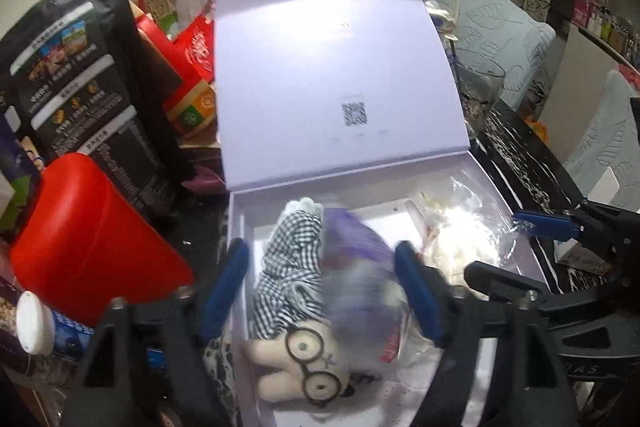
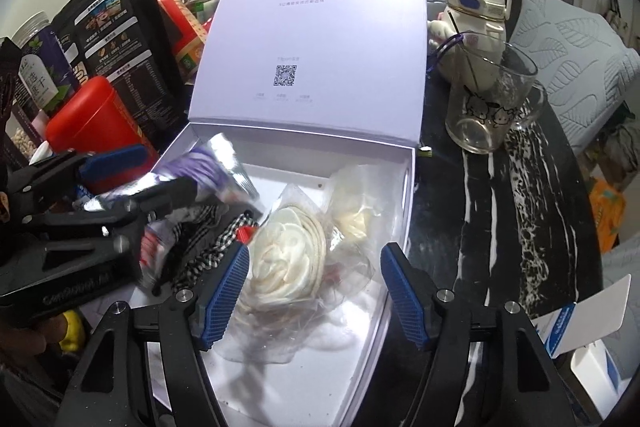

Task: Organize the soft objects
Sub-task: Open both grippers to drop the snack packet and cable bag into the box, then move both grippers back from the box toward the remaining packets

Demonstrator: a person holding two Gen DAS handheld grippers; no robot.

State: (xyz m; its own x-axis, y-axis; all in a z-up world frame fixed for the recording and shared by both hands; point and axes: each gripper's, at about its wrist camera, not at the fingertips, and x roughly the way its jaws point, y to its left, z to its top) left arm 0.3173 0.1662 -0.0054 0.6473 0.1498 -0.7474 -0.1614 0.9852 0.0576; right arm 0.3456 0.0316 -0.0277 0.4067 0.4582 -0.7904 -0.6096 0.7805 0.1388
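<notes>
An open lilac gift box (image 1: pixel 240 227) (image 2: pixel 404 195) with its lid upright holds the soft things. A plush doll with round glasses and a checked outfit (image 1: pixel 292 267) lies at its left. A purple and silver packet (image 1: pixel 356 275) (image 2: pixel 208 167), blurred by motion, is over the doll between the fingers of my left gripper (image 1: pixel 320 291), which stands open. A cream flower-shaped soft item in clear plastic (image 2: pixel 284 263) (image 1: pixel 460 239) lies at the right. My right gripper (image 2: pixel 314 291) is open above it, empty.
A red canister (image 1: pixel 92 239) (image 2: pixel 88 115) and black snack bags (image 1: pixel 84 67) crowd the box's left side. A glass mug (image 2: pixel 488 99) and a white bottle (image 2: pixel 476 7) stand to the right on the black marbled table (image 2: pixel 500 227). White cards (image 2: pixel 592 315) lie at right.
</notes>
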